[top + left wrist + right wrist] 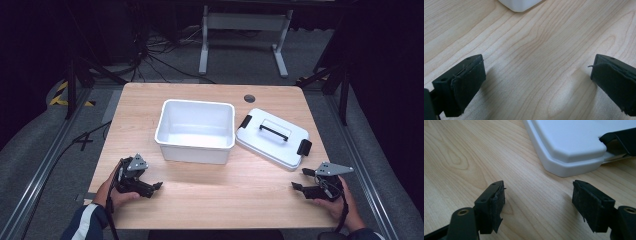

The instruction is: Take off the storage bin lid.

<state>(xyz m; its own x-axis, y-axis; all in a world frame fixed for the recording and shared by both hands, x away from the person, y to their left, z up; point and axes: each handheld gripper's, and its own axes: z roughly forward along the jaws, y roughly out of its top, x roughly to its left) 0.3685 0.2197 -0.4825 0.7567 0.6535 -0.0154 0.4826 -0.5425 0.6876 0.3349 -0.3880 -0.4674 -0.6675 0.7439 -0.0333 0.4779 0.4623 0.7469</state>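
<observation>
An empty white bin (196, 130) stands at the middle of the wooden table (210, 200). Its white lid (272, 137), with a black handle and black side clips, lies flat just to the right of it. My left gripper (156, 187) rests near the front left of the table, open, with bare wood between its jaws (536, 82); a corner of the bin (520, 4) shows ahead of it. My right gripper (299, 180) sits at the front right, open, its jaws (539, 200) apart just short of the lid's near corner (571, 147).
A round cable hole (249, 98) is in the table's far right part. Beyond the table are floor cables and a white desk frame (245, 35). Metal rails run along both sides of the table.
</observation>
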